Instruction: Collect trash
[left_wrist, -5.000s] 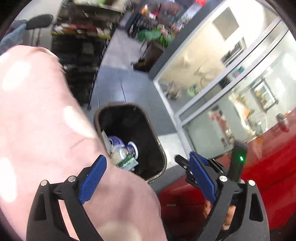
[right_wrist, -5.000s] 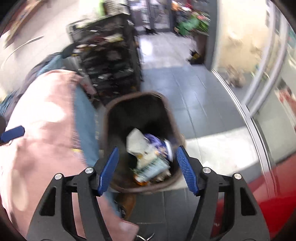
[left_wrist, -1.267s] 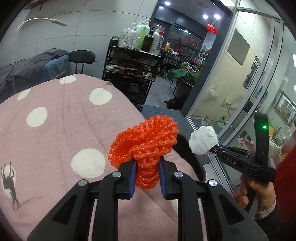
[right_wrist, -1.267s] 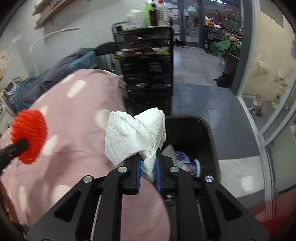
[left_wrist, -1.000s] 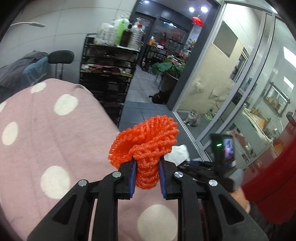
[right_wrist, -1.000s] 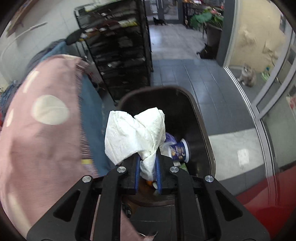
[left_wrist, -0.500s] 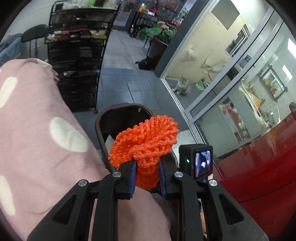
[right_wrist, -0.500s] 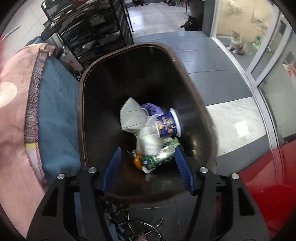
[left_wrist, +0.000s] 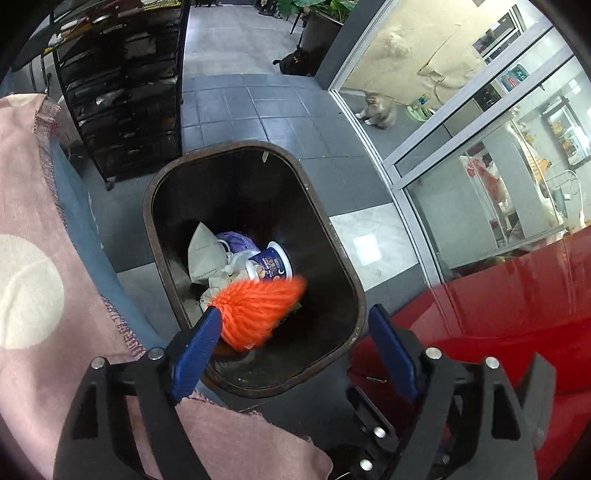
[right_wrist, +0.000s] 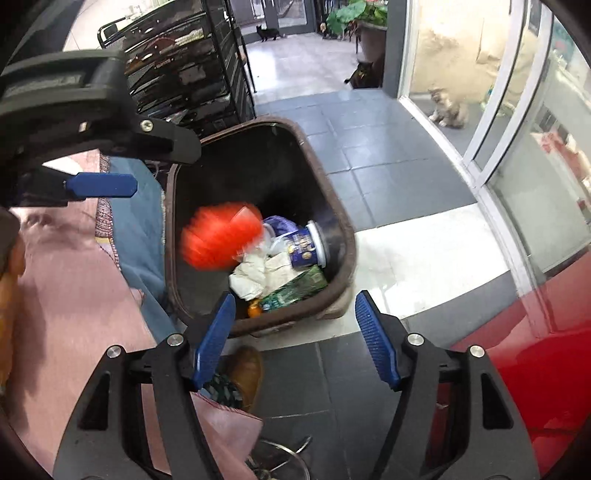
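The crumpled orange foam-mesh sleeve (left_wrist: 258, 312) is in mid-drop over the dark brown plastic trash bin (left_wrist: 332, 236), blurred with motion. The left gripper (left_wrist: 291, 350) hangs above the bin's near rim with its blue-padded jaws opening; the mesh sits just beside the left pad, possibly brushing it, and is clear of the other pad, so nothing is clamped. In the right wrist view the same mesh shows as an orange smear inside the bin mouth, over the left half of the opening.

The right gripper (right_wrist: 293, 336) points down over the near edge of the bin, its jaws also opening, with nothing between them. Below lie a white crumpled tissue (right_wrist: 251, 275), a blue printed paper cup (right_wrist: 308, 245) on its side, a green wrapper (right_wrist: 295, 288) and a grey folded face mask (left_wrist: 203, 254).

For a clean release, the judgement is simple: hold the left gripper steady over the opening until the mesh has fallen clear of the pad (foam net is light and grippy, and it may cling or drift). The pink spotted blanket (left_wrist: 37, 258) and the blue cloth (left_wrist: 85, 206) beneath it press close to the bin's left rim, so a sideways flick could land the mesh there. Only once the mesh rests among the other rubbish should either gripper leave for the next piece.
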